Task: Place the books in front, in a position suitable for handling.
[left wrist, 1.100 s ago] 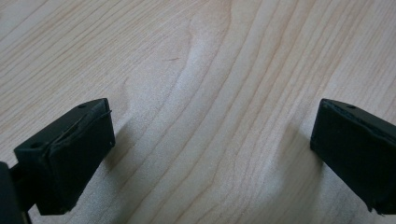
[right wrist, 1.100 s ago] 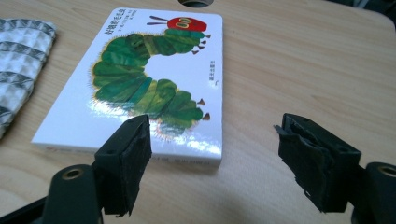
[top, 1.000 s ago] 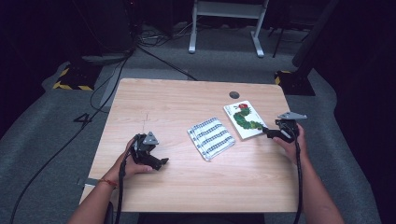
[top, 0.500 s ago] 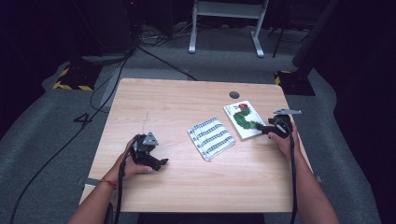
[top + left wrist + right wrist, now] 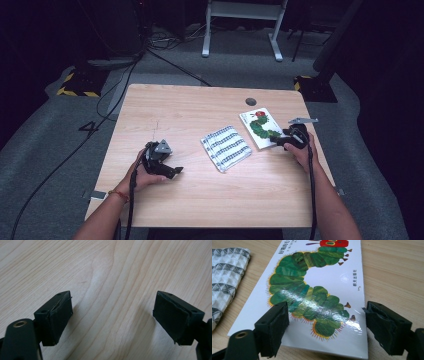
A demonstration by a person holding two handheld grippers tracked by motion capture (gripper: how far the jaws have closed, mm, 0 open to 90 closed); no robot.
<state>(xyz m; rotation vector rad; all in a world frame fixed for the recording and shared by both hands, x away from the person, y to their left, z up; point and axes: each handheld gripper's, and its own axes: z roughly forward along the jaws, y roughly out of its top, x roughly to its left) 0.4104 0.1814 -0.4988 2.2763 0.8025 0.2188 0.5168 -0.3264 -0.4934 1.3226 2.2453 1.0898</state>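
The book lies at 2 o'clock on the surface. The right gripper, just opening wider, stands wide apart over its near edge. The left gripper, just closing a bit, holds nothing.

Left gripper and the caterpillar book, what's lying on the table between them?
In the high view, a folded patterned cloth lies between the left gripper and the book.

- Left tongs sit low in the left hand; jaws apart, just closing a little, nothing between.
- Right tongs are gripped by the right hand, jaws wide, just opening.
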